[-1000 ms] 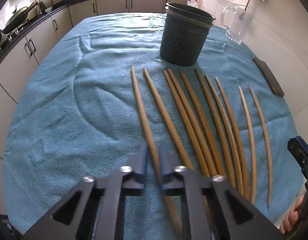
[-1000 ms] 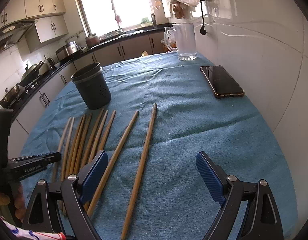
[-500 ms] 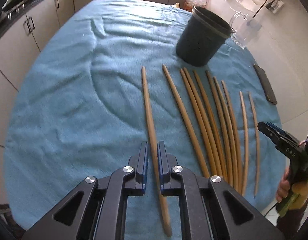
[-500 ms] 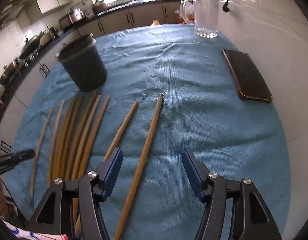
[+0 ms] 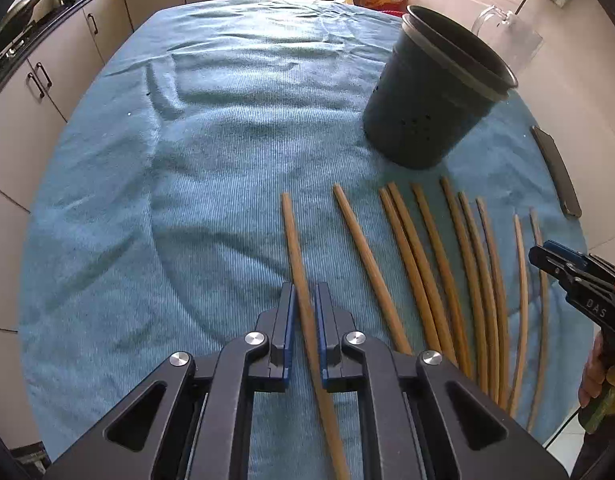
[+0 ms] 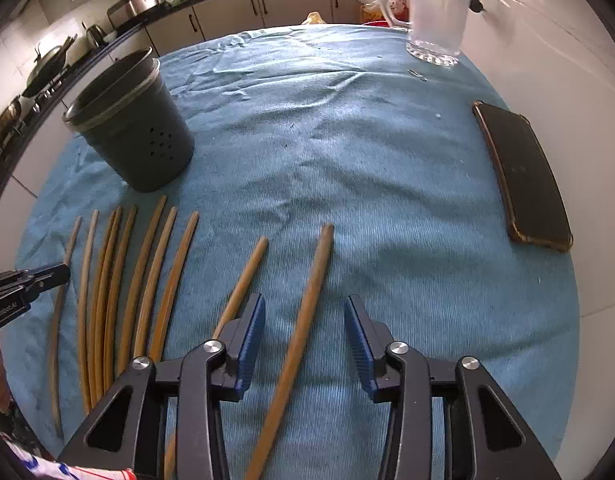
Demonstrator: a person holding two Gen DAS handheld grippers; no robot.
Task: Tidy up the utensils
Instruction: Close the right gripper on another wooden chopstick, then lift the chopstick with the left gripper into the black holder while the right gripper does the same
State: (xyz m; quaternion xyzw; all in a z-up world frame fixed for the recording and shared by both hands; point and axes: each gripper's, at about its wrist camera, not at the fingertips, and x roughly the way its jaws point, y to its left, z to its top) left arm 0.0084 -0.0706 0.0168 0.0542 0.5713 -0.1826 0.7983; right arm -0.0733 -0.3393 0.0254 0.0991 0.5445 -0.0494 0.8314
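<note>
Left gripper [image 5: 304, 312] pinching one chopstick [image 5: 293, 240], ready for the holder [image 5: 431, 100] toward the tabletop's far edge. Right gripper [image 6: 304, 332] half spread, just been closing astride the end stick [image 6: 307, 312], pads not yet touching.

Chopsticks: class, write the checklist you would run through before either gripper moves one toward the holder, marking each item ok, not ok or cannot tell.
1. Left gripper shut on the leftmost chopstick: ok.
2. Right gripper gripping the rightmost chopstick: not ok; its jaws have just been closing, gaps remain on both sides.
3. Holder upright, mouth open: ok.
4. Holder empty inside: cannot tell.
5. Held chopstick lifted clear of the cloth: cannot tell.
6. Phone and jug apart from the chopsticks: ok.
</note>
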